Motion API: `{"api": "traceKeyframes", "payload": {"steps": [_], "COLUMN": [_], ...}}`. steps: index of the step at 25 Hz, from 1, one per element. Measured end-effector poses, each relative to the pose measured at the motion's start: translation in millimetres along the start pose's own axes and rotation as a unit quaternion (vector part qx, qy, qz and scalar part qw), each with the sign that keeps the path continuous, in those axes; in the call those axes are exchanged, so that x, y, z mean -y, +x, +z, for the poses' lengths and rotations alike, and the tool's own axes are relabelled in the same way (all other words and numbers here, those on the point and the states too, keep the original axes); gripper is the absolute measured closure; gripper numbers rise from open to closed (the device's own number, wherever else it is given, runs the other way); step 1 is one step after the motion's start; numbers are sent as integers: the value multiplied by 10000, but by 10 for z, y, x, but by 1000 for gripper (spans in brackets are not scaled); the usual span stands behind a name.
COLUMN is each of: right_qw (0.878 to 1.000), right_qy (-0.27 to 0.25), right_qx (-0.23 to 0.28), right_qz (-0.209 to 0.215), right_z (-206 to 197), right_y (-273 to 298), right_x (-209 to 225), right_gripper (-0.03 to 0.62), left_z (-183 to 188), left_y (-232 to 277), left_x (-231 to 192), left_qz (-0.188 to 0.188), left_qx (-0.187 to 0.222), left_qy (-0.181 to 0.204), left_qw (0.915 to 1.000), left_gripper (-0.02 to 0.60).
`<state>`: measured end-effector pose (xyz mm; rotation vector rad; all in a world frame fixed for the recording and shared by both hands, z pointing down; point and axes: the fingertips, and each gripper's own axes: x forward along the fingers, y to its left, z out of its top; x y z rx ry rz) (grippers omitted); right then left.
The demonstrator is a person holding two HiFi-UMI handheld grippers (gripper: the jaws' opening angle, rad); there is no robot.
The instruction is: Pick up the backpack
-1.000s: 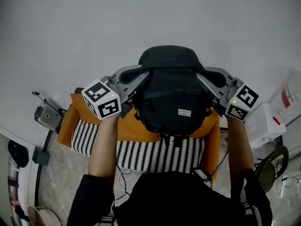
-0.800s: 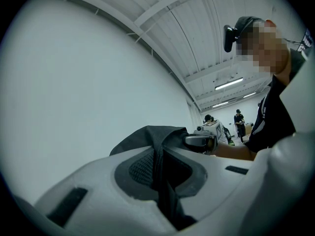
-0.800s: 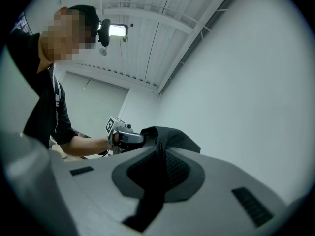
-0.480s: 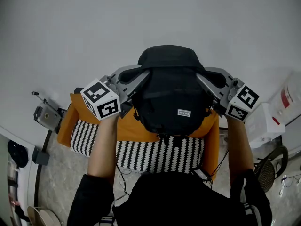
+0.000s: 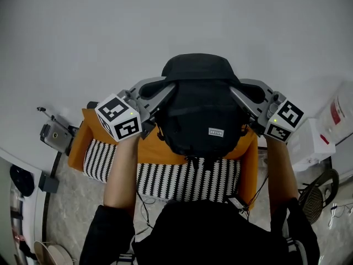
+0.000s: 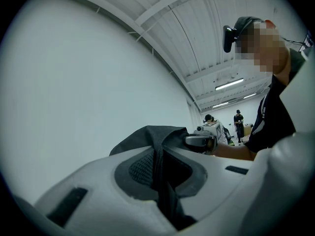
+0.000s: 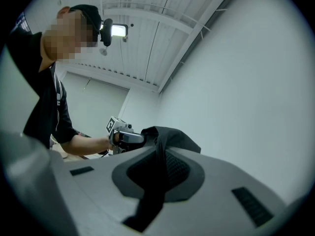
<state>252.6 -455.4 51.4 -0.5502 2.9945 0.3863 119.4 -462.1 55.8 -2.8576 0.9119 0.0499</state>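
Note:
A black backpack (image 5: 201, 112) with a small white label hangs in front of me, held up between both grippers above an orange seat (image 5: 165, 150). My left gripper (image 5: 159, 91) is shut on a black strap (image 6: 158, 151) at the bag's left shoulder; the strap runs up between its grey pads (image 6: 138, 168). At the bag's right shoulder my right gripper (image 5: 247, 93) is shut on the other strap (image 7: 156, 173), pinched between its pads (image 7: 179, 173). In each gripper view the opposite gripper shows past the bag's top fold (image 6: 147, 134).
The orange seat has a black-and-white striped front (image 5: 187, 181) below the bag. A white wall (image 5: 165, 21) stands right behind. A white box (image 5: 311, 145) and a wire stool (image 5: 317, 195) are at the right, a grey device (image 5: 55, 138) at the left. People (image 6: 238, 124) stand far off.

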Motion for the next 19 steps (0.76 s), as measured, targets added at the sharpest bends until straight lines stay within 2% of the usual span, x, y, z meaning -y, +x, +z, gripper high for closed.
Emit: {"api": "traceKeyframes", "payload": {"steps": [19], "right_qw": [9997], "right_qy": [13], "right_qx": [31], "right_qz": [252], "right_z": [-183], "right_y": [81], "right_x": [-127], "right_gripper": [559], "left_z": [-191], "left_y": [-161], "left_x": [22], "left_qz": [183], "left_qx": [-12], "left_qy": [-119], "left_qw": [9998], "left_gripper": [543]}}
